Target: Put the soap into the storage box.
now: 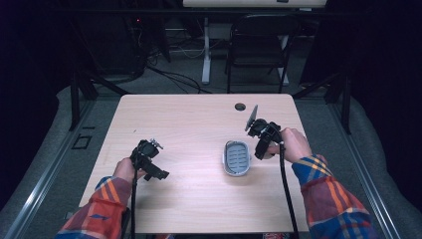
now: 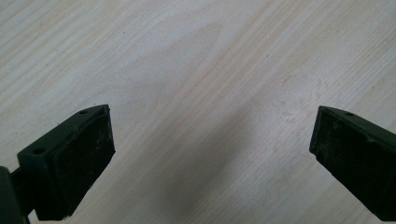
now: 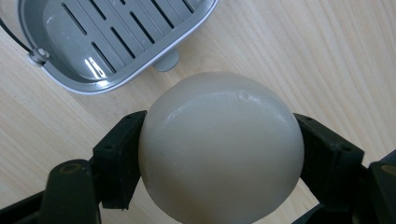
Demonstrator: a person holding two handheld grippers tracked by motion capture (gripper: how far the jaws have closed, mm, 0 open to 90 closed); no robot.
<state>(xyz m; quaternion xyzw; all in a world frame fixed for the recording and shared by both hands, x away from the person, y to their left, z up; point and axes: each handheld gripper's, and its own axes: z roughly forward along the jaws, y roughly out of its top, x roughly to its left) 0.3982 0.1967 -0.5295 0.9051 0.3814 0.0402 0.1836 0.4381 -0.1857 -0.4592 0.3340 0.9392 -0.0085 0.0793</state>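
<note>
A round, off-white bar of soap (image 3: 219, 149) sits between the jaws of my right gripper (image 3: 219, 156), which is shut on it and holds it just above the wood. The soap hangs close beside an empty grey slotted soap dish (image 3: 70, 28). In the high view, the dish (image 1: 236, 158) lies right of the table's middle, with the right gripper (image 1: 263, 151) at its right edge. My left gripper (image 1: 158, 174) hovers at the table's left, apart from the dish. Its jaws stand wide open over bare wood (image 2: 212, 158).
The light wooden table (image 1: 199, 119) has a round cable hole (image 1: 240, 106) near its far edge. A black folding chair (image 1: 259, 45) and a white desk leg (image 1: 206, 55) stand beyond it. Cables lie on the grey floor behind.
</note>
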